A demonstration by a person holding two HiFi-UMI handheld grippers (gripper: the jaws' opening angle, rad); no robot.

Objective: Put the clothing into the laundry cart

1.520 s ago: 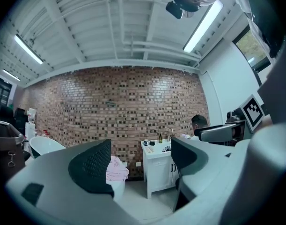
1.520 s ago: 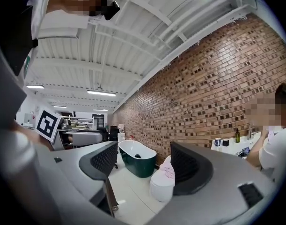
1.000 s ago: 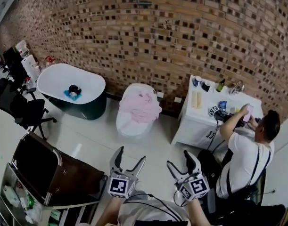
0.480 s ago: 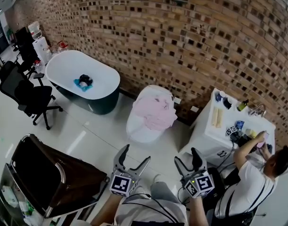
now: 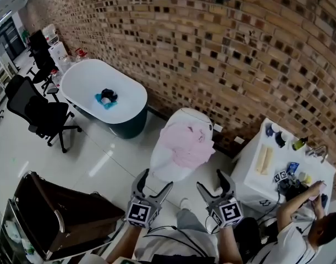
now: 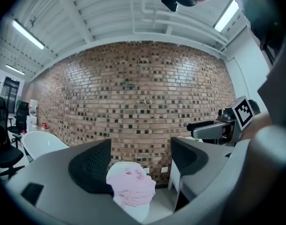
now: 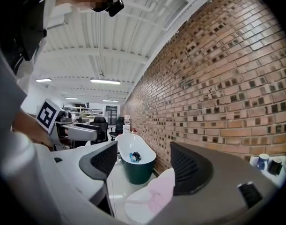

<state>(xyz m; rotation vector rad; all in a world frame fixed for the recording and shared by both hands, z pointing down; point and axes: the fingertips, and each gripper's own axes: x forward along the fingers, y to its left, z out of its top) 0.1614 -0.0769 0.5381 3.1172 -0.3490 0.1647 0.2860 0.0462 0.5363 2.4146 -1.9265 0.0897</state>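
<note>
Pink clothing (image 5: 185, 143) lies heaped on a white rounded fixture (image 5: 162, 166) by the brick wall. It also shows low between the jaws in the left gripper view (image 6: 131, 189) and at the bottom of the right gripper view (image 7: 159, 194). The laundry cart (image 5: 63, 213), a dark brown bag on a metal frame, stands at lower left. My left gripper (image 5: 155, 180) and right gripper (image 5: 210, 180) are held side by side at the bottom of the head view, short of the fixture. Both are open with nothing between the jaws (image 6: 140, 161) (image 7: 145, 165).
A white and dark green bathtub (image 5: 104, 95) holding a dark and blue item (image 5: 106, 98) stands at the left. Black office chairs (image 5: 38, 114) are beside it. At the right, a person (image 5: 313, 230) sits by a white counter (image 5: 261, 175) with bottles. A shelf (image 5: 14, 238) adjoins the cart.
The whole view has slid along the wall: the fixture with the pink clothing is now nearer and more central, the seated person further right. Both grippers keep their open pose.
</note>
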